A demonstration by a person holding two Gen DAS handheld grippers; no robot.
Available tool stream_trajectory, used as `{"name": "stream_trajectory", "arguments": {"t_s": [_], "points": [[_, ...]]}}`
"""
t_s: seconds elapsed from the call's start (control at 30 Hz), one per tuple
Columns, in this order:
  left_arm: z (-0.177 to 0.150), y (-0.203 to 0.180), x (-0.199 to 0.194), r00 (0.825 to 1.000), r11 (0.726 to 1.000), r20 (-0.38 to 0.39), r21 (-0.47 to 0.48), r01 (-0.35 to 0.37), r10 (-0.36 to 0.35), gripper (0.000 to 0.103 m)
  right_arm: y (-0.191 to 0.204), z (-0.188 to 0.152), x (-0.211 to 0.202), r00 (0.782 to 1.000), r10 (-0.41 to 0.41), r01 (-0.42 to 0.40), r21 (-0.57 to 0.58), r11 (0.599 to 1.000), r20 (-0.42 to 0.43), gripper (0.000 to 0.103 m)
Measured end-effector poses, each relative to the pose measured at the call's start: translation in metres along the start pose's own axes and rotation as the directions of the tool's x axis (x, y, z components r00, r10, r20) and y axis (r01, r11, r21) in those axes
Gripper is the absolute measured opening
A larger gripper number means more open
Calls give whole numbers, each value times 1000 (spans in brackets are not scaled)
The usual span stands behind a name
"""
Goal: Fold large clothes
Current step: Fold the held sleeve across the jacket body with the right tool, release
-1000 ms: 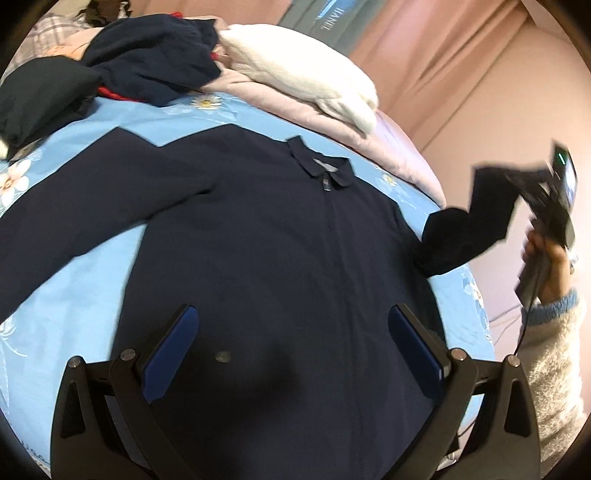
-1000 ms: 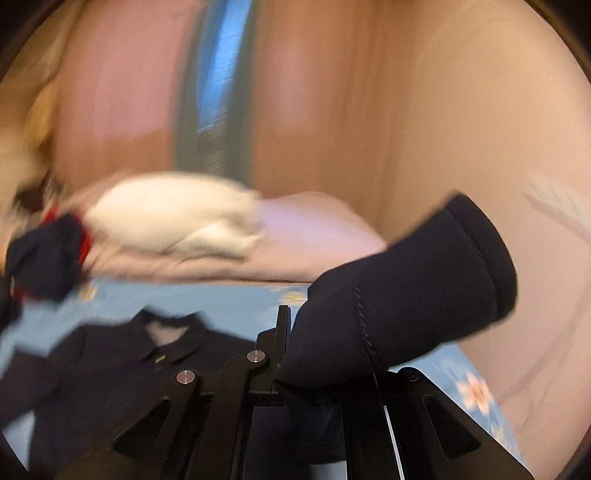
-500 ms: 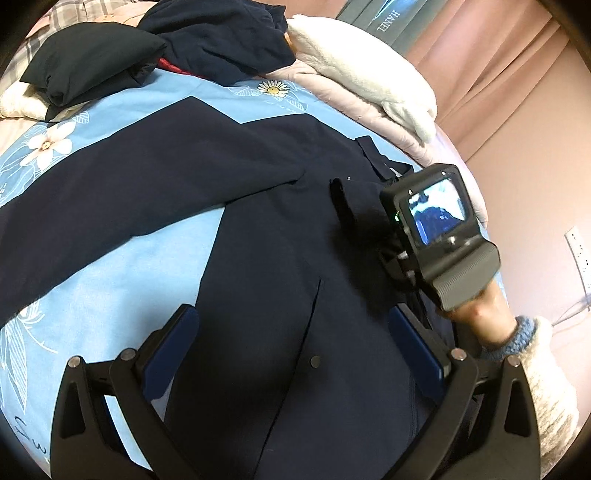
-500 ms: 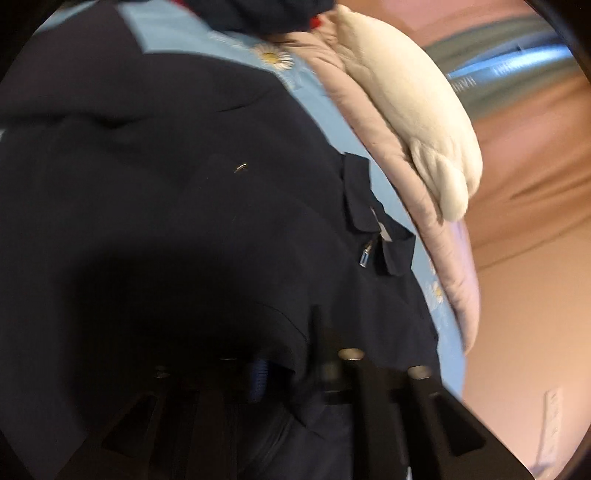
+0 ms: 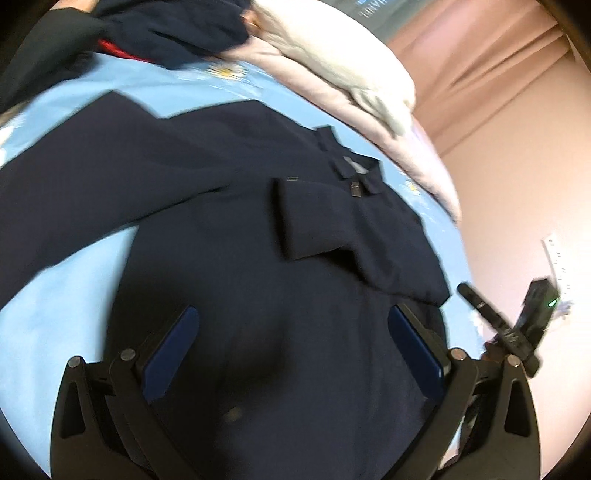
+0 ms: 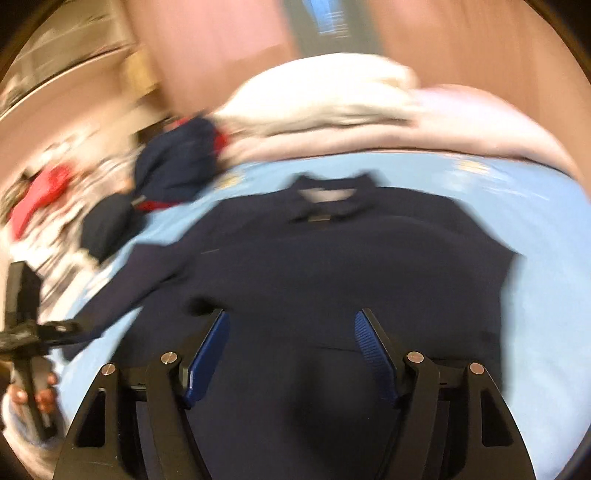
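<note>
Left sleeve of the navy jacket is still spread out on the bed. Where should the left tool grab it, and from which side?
Probably near the cuff end of the long, flat-lying sleeve of the navy zip-front jacket. It stretches out over the light blue floral bedsheet, so approach from above at its outer edge and pinch there. The cuff itself is out of frame. The left tool is open.

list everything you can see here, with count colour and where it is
navy zip-front collared jacket: 1, dark navy, flat on the bed, one sleeve folded across the chest
floral bed sheet: 1, light blue, under the jacket
pile of dark clothes: 1, navy with red, behind the jacket
cream fleece blanket: 1, off-white, on a pink quilt
curtain: pink, behind the bed
left gripper: fingers open, above the jacket
right gripper: fingers just opening, nothing between them
</note>
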State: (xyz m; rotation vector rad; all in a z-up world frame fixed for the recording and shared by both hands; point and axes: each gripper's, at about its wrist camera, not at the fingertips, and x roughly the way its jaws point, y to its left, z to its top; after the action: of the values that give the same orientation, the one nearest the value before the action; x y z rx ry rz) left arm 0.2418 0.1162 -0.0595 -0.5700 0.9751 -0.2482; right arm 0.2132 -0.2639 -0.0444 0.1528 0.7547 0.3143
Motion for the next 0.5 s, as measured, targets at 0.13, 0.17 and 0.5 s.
{"name": "stream_trajectory", "arguments": {"t_s": [0.13,0.17,0.5], "points": [[32,-35,48,991,993,-72,-12,116,-117,91,-38,4,1,1000,-14,12,118,993,18,66],[39,-44,57,985,988,-81,-21,153,-154,83,-43,5,2,1000,-3,-1,138,990,31,65],[58,-66,146,978,987,-143,-58,147,-154,83,-64,-10,45,997,-50,58,149,987,-57,54]]}}
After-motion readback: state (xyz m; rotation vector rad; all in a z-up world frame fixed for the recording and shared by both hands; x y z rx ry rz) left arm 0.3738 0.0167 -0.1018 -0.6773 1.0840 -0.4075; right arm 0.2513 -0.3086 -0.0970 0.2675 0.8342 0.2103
